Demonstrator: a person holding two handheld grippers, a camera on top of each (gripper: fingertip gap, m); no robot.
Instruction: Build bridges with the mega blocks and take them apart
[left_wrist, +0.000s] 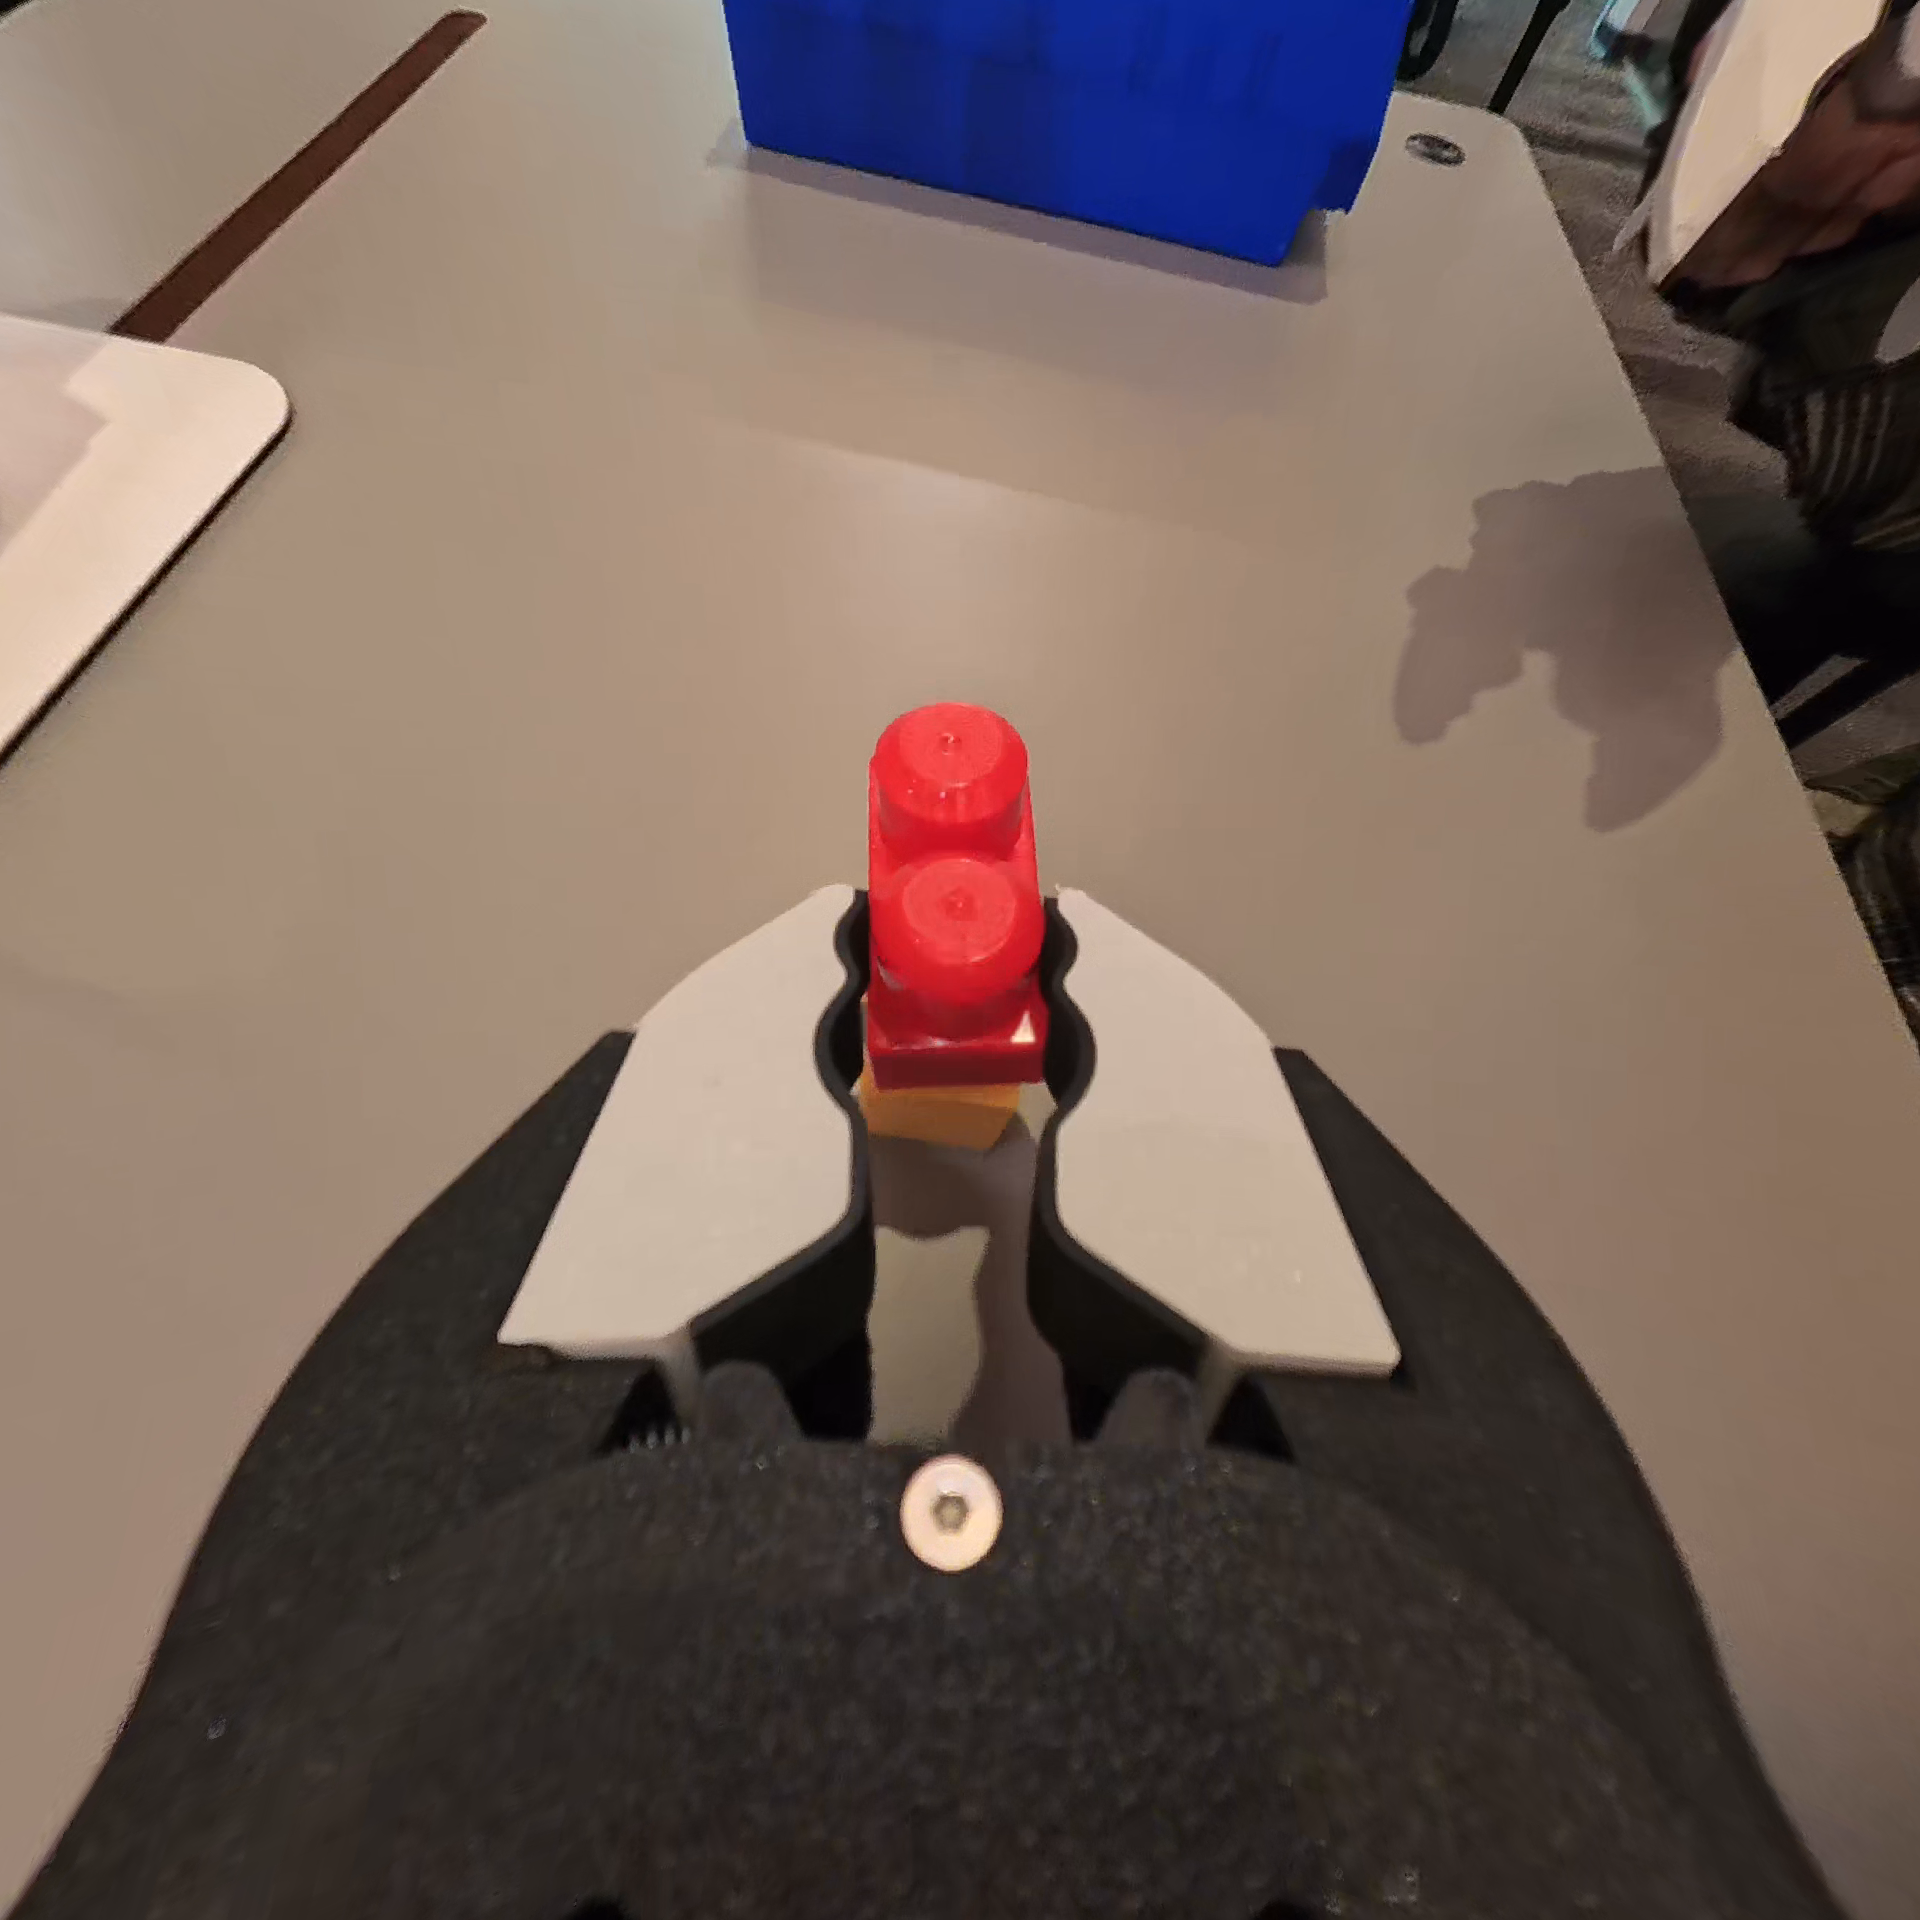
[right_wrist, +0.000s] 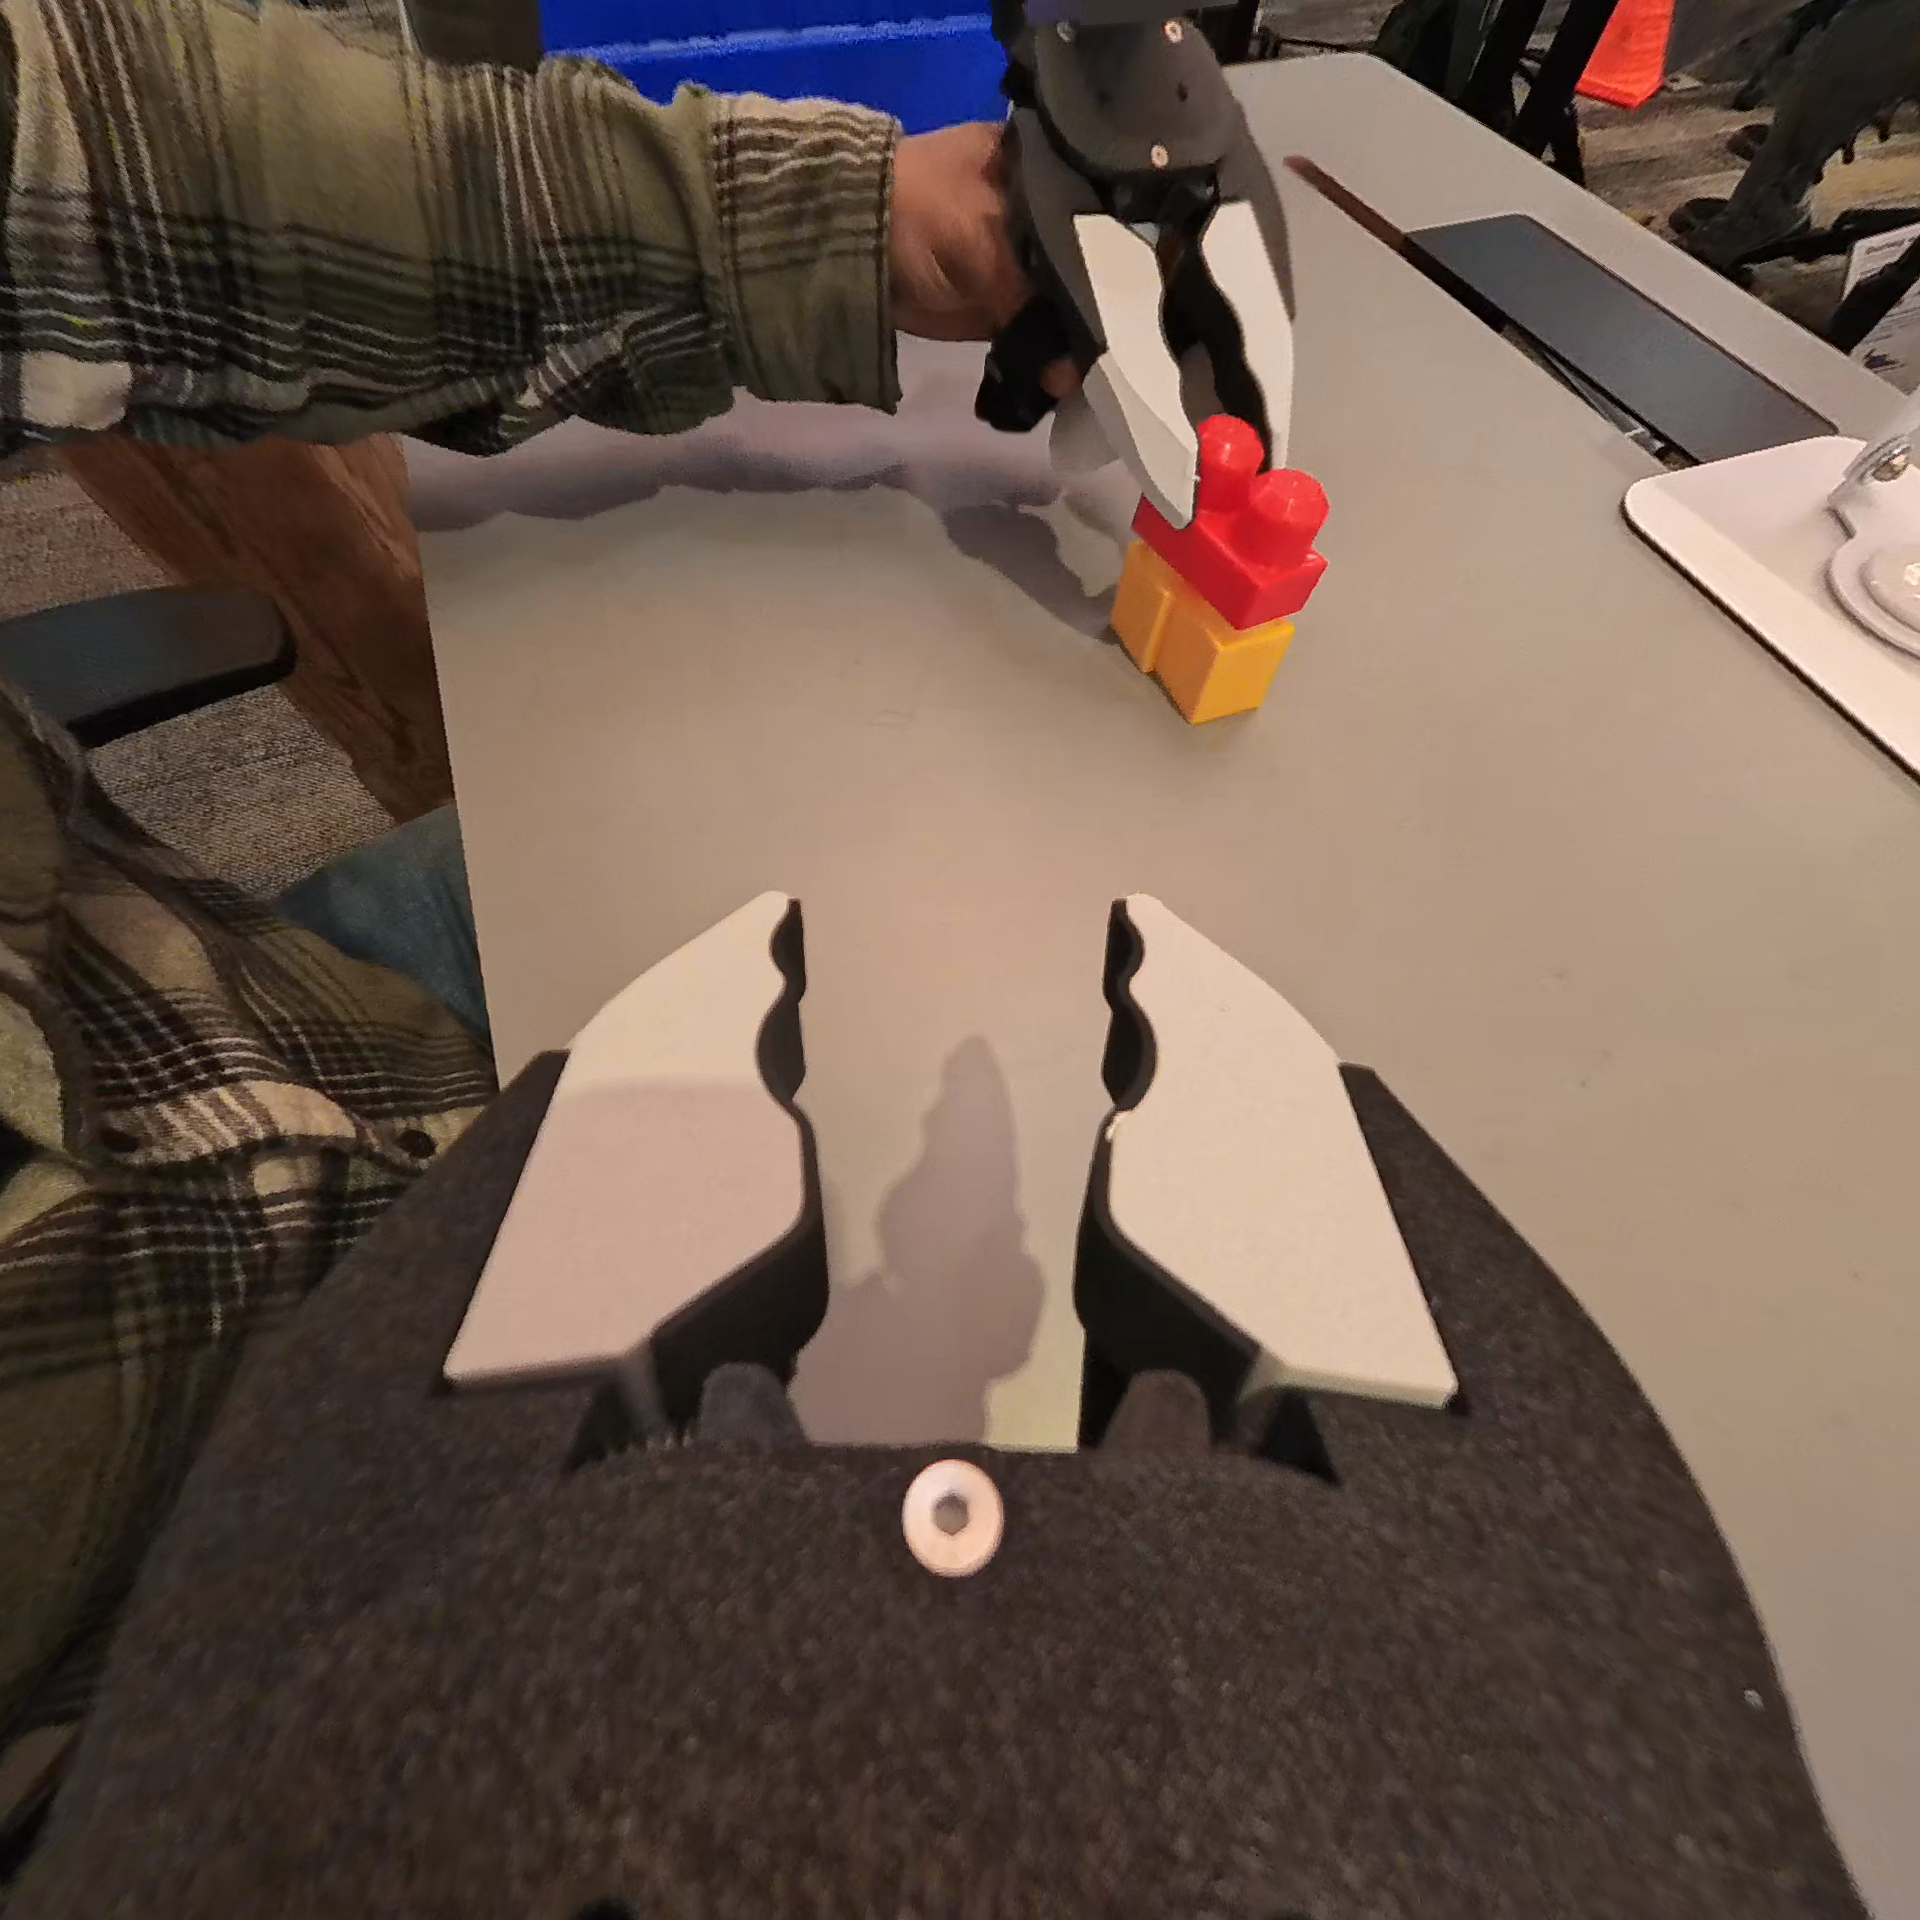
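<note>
My left gripper (left_wrist: 951, 966) clamps the red block (left_wrist: 951, 894) stacked on the yellow block (right_wrist: 1205, 644).

In the right wrist view that stack stands upper right on the grey table (right_wrist: 831, 727), near a white mat (right_wrist: 1745, 582). My right gripper (right_wrist: 956, 997) hangs spread and empty at lower centre. A blue bin (left_wrist: 1049, 104) sits at the top of the left wrist view, nothing between.
</note>
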